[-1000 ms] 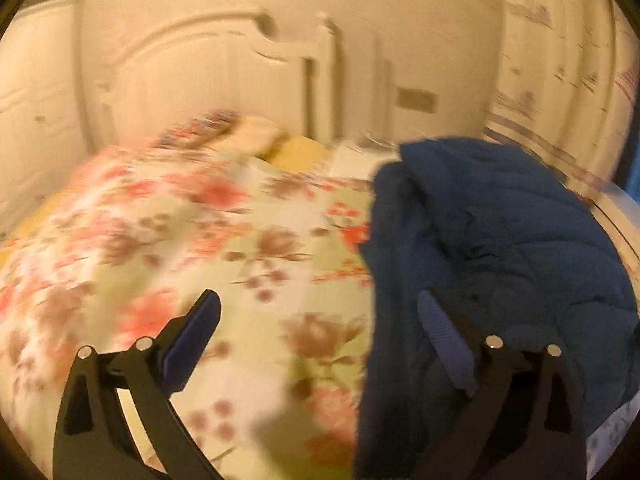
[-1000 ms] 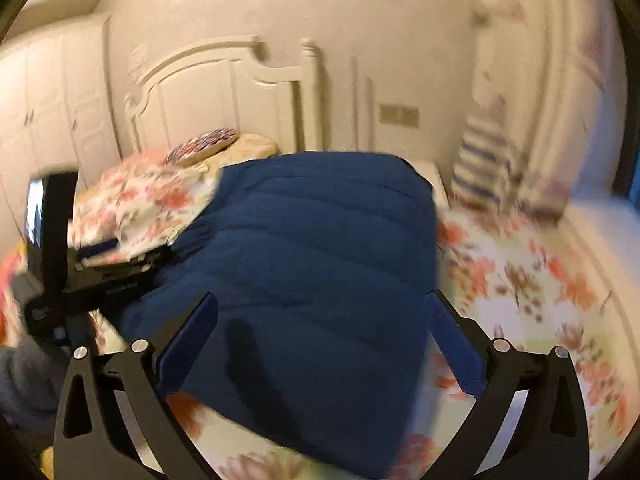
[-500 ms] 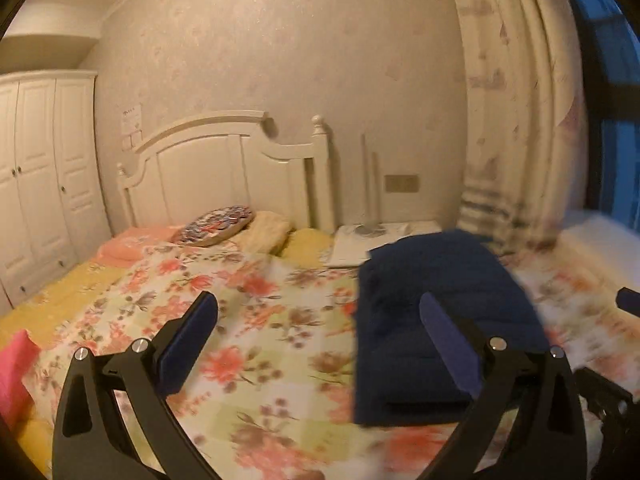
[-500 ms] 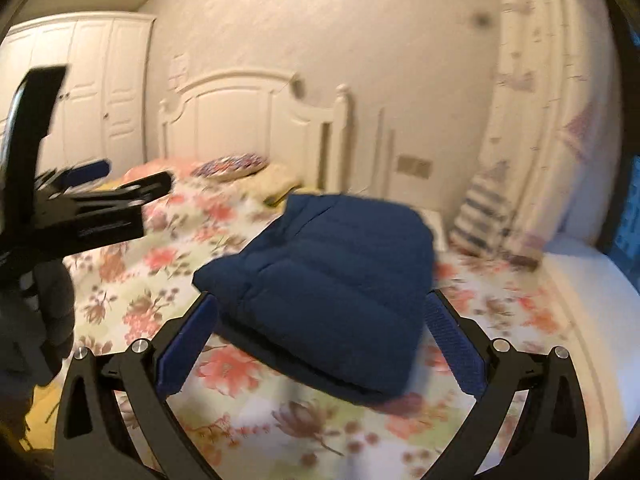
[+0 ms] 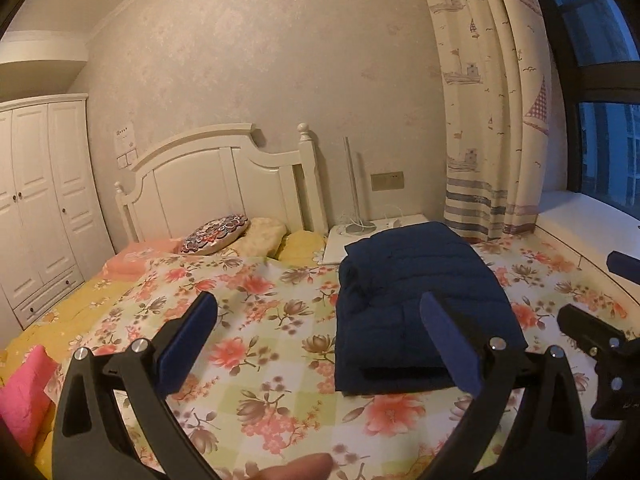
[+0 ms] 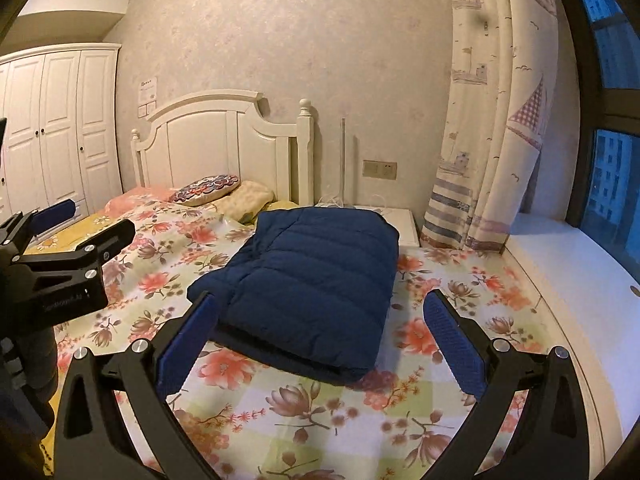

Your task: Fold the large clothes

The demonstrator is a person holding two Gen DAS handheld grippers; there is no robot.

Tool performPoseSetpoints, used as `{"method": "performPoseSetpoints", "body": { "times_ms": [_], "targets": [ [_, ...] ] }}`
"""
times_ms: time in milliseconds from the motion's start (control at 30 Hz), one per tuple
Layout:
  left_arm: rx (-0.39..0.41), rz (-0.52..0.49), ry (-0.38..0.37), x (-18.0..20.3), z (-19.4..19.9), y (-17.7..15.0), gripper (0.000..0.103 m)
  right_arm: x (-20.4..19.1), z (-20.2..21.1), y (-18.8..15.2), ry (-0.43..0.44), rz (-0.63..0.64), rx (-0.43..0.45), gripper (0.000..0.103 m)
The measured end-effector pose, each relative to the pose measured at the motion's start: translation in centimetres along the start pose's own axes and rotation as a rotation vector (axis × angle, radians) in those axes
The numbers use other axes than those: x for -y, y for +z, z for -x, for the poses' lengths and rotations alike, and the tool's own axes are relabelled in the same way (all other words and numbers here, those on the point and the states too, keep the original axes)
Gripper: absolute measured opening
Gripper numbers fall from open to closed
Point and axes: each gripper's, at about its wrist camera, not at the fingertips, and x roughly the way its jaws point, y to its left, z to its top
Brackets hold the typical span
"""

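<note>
Whereas a second ago both grippers hung close over it, left gripper [image 5: 318,338] and right gripper [image 6: 320,338] now stand back, jaws apart and empty; navy jacket [image 6: 316,276] lies folded on the bed [image 6: 420,408] — folding looks complete.

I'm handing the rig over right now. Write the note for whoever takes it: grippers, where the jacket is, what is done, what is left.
Left gripper: open, empty, above the floral bedspread, short of the jacket.
Right gripper: open, empty, in front of the jacket's near edge.
Navy quilted jacket: lies on the bed as a compact folded rectangle, on the nightstand side, touched by neither gripper.
Done: the fold looks finished and released.
Left: probably only a check that the layered near edge is tidy; no other clothes to fold are in view.
</note>
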Motion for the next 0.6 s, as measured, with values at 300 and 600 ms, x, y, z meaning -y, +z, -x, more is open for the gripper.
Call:
{"method": "performPoseSetpoints", "body": {
  "times_ms": [300,600],
  "targets": [
    [-0.012,0.011,-0.025,-0.07,0.21,-0.49,0.101,-0.59,0.15,-0.18,0.000,0.000,0.001,0.099],
    [-0.019,0.010,-0.036,-0.02,0.26,-0.64,0.101,-0.60,0.19,-0.21,0.004,-0.011,0.002,0.099]
  ]
}}
